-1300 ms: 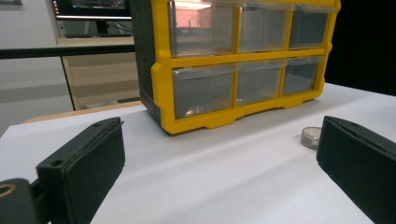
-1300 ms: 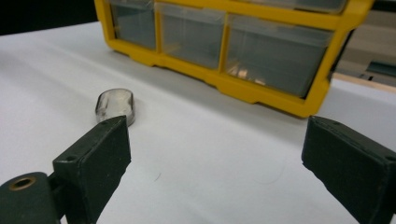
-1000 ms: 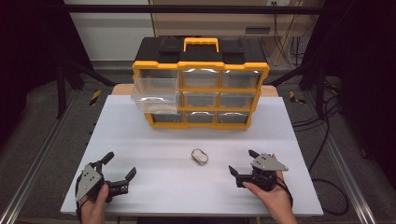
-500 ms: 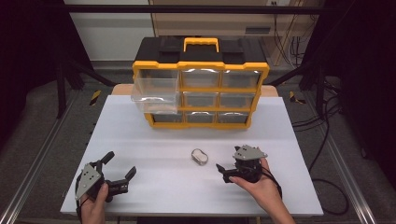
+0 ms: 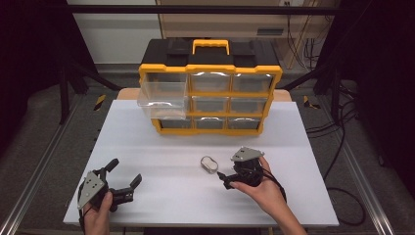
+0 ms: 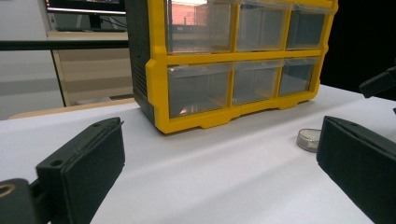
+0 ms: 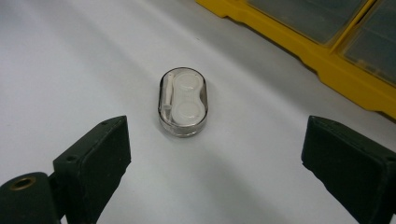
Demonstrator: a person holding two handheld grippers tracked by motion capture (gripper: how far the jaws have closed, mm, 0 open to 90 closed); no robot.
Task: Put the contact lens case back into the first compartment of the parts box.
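Right gripper view: clear oval case (image 7: 182, 101) at frame centre.
Right gripper (image 7: 212, 163) jaws spread wide just below it; left gripper (image 5: 120, 178) jaws also apart.

The left hand (image 5: 98, 215) holds the black two-jaw left gripper (image 5: 125, 175) low at the near left, jaws spread wide apart. The right hand (image 5: 257, 188) holds the black right gripper (image 5: 222, 178) with its grey three-cornered plate uppermost, jaws likewise spread wide, pointing left.
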